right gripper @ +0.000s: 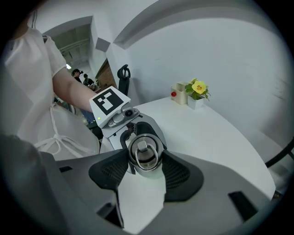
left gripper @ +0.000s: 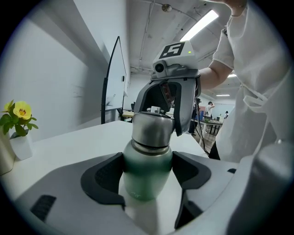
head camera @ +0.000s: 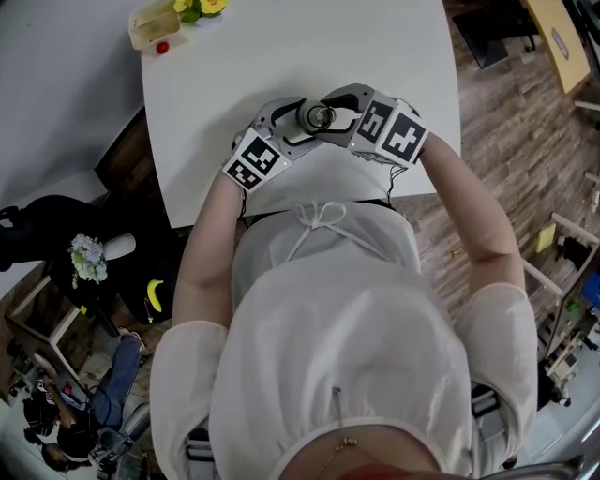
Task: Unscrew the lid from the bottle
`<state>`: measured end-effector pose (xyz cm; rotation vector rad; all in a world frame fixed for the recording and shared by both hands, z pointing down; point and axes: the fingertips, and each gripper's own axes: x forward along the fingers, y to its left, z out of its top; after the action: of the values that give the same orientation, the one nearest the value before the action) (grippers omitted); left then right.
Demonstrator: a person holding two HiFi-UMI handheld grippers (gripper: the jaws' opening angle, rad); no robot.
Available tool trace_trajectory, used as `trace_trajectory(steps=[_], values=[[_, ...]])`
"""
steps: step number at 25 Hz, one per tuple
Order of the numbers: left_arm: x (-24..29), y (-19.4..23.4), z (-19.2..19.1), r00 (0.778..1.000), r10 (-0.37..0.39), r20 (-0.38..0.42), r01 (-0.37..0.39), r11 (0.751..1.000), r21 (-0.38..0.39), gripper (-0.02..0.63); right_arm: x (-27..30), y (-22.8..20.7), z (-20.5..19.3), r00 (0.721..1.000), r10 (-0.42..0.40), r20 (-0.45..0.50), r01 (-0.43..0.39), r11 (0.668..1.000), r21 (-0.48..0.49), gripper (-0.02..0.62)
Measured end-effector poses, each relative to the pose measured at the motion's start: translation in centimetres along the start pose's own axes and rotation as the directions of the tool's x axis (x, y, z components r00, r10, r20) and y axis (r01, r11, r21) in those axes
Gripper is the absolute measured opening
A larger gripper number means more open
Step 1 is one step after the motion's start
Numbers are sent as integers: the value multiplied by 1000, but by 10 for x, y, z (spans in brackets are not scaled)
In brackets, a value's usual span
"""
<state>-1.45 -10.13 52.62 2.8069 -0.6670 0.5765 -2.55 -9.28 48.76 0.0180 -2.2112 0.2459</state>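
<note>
A green metal bottle [left gripper: 146, 172] stands upright on the white table [head camera: 375, 56], near its front edge. Its steel lid [right gripper: 144, 153] has a wire ring on top. My left gripper [left gripper: 147, 179] is shut on the bottle's green body, with a dark pad pressed on each side. My right gripper [right gripper: 144, 161] reaches over from the opposite side, and its pads grip the lid at both sides. In the head view both grippers meet around the bottle [head camera: 317, 116], the left gripper [head camera: 298, 122] from the left and the right gripper [head camera: 336, 111] from the right.
A small white pot of yellow flowers [head camera: 195, 7] and a clear container with a red knob [head camera: 153, 28] stand at the table's far left corner. The person's body is close against the table's front edge. Chairs and clutter stand on the floor to the left.
</note>
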Motion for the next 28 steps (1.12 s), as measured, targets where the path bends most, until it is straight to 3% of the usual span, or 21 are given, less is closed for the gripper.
trace_trajectory(steps=[4,7,12,16,19,21,23,28], values=[[-1,2,0,1000,0,-4,0,1000,-5,354,-1,4,5,997,54,-59,-58,996,-72,241],[1,0,-1,1000,-14,-18,14,1000,11,353,0,6,3,992,71,-104,-89,980,-180,238],[0,2,-2,1000,-23,-21,24,1000,18,354,3,5,1,972,123,-198,-184,926,-328,238],[-1,1,-2,999,-29,-14,29,999,17,354,2,7,1,952,182,-245,-274,862,-427,238],[0,2,-2,999,-33,-13,33,999,14,354,3,8,2,943,198,-268,-306,834,-460,239],[0,2,-2,999,-34,-13,34,999,12,354,2,7,2,945,188,-269,-295,846,-445,242],[0,2,-2,999,-34,-10,35,999,10,354,1,5,1,953,155,-260,-252,882,-398,242],[-1,0,-2,1000,-28,-4,28,1000,5,354,-7,2,0,986,46,-158,-73,982,-173,284]])
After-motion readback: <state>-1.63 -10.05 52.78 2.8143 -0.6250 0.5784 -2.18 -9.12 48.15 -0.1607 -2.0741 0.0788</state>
